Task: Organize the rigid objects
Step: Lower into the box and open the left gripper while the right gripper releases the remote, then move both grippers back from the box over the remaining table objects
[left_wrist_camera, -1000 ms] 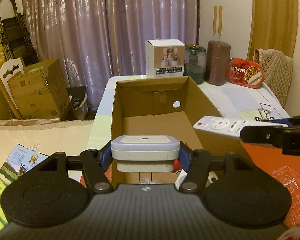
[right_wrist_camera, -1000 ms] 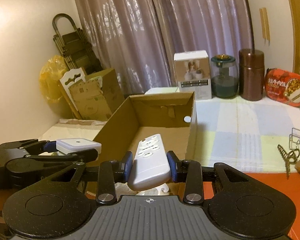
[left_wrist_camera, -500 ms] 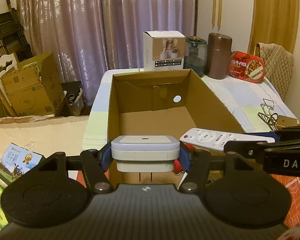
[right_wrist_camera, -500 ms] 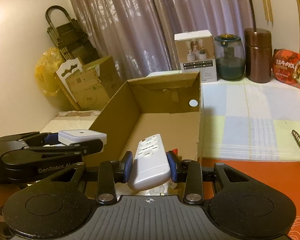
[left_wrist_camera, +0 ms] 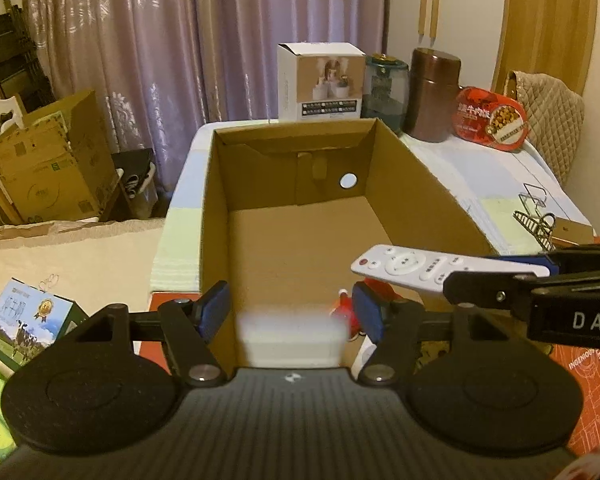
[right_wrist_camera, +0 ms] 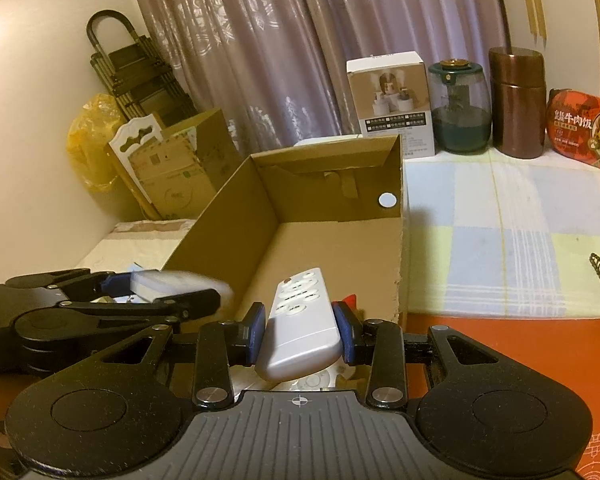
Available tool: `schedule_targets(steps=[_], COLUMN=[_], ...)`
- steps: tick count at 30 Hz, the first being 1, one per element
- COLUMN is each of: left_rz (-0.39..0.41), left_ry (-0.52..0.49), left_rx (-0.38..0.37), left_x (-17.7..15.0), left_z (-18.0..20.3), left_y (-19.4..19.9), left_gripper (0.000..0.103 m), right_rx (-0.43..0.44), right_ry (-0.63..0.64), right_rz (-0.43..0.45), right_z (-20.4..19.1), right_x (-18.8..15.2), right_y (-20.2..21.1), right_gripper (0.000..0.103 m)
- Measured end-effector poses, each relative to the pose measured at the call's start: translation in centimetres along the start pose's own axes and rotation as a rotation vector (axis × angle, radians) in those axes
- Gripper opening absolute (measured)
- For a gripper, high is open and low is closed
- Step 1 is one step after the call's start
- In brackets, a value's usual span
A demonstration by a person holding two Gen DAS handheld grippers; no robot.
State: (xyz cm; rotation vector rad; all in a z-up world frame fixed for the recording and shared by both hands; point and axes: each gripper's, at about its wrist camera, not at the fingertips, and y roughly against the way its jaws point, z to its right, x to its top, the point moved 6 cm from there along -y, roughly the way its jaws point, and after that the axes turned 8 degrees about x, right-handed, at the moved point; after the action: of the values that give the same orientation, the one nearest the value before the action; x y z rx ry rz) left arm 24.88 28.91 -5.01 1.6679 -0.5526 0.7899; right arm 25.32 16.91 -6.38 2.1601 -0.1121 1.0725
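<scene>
An open cardboard box [left_wrist_camera: 400, 184] stands on the table ahead of both grippers. My left gripper [left_wrist_camera: 291, 310] hovers over its near end with the jaws opening. The white square device [left_wrist_camera: 292, 336] is a blur just below the blue pads, and they no longer press on it. In the right wrist view the same device [right_wrist_camera: 172, 284] smears beside the left gripper's fingers. My right gripper [right_wrist_camera: 300, 332] is shut on a white remote control [right_wrist_camera: 300, 320], held over the box's near right corner [right_wrist_camera: 400, 280]. The remote [left_wrist_camera: 416, 266] juts in from the right. Something red [left_wrist_camera: 342, 304] lies in the box below.
Behind the box stand a white carton [left_wrist_camera: 320, 80], a green jar [left_wrist_camera: 382, 88], a brown canister [left_wrist_camera: 434, 92] and a red food tin [left_wrist_camera: 492, 118]. A wire clip [left_wrist_camera: 534, 216] lies right of it, an orange mat [left_wrist_camera: 580, 380] nearer. Cardboard boxes [left_wrist_camera: 52, 160] crowd the floor at left.
The left jaws have spread and the white device has slipped down out of the pads, now blurred. Both grippers have come lower and closer over the box. The remote stays gripped.
</scene>
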Motion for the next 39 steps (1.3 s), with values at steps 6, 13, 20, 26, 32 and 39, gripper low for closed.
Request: schedule_targets(steps=[6, 13, 20, 26, 32, 39], left_rz=[0.023, 0.03, 0.035, 0.038, 0.039, 0.049], left_ry=[0.025, 0.029, 0.036, 0.034, 0.036, 0.04], left_rx=[0.019, 0.02, 0.014, 0.015, 0.006, 0.003], left_x=[0.2, 0.2, 0.1, 0.2, -0.1, -0.1], left_z=[-0.9, -1.3, -1.3, -1.1, -0.5, 0.3], left_y=[1.1, 2.0, 2.2, 2.3, 2.8, 4.4], left_gripper=[0.063, 0.063, 0.063, 0.063, 0.063, 0.063], right_rx=[0.001, 0.007, 0.011, 0.02, 0.012, 0.005], right_ry=[-0.004, -0.009, -0.028, -0.048, -0.056, -0.037], right_rz=[-0.003, -0.012, 0.0, 0.016, 0.008, 0.031], right_z=[0.1, -0.2, -0.2, 0.2, 0.9, 0.6], right_x=[-0.2, -0.7, -0.6, -0.4, -0.9, -0.9], right_y=[0.0, 0.0, 0.1, 0.3, 1.0, 3.0], right_gripper=[0.034, 0.034, 0.031, 0.031, 0.032, 0.031])
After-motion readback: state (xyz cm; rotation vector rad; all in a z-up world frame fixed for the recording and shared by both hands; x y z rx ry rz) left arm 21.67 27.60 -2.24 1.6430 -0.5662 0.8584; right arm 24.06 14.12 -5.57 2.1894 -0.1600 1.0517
